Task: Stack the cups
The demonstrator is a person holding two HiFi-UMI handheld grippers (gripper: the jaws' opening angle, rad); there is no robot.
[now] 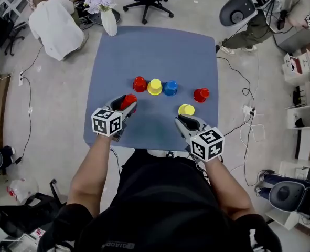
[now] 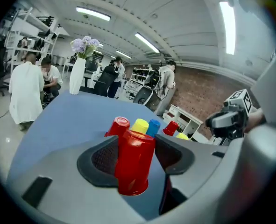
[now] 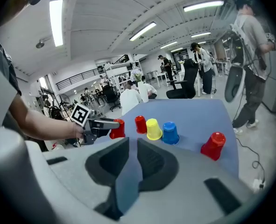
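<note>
Blue table [image 1: 155, 51], busy lab behind. Left gripper [image 1: 128, 105] is clamped on a glossy red cup [image 2: 135, 161] over the near left side. Right gripper [image 3: 134, 146] is empty, its jaws a sliver apart, with a yellow cup [image 1: 186, 109] just ahead, perhaps touching. Beyond, upside down and side by side: second red [image 1: 139, 84], second yellow [image 1: 155, 86], blue [image 1: 170, 88]. Third red [image 1: 201, 95] stands apart to the right.

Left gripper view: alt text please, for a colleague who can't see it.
A red cup is clamped between the jaws, close to the camera. Beyond it on the blue table stands a row of upside-down red, yellow and blue cups, with the right gripper at the right edge and a white vase of flowers at the far end.
</note>
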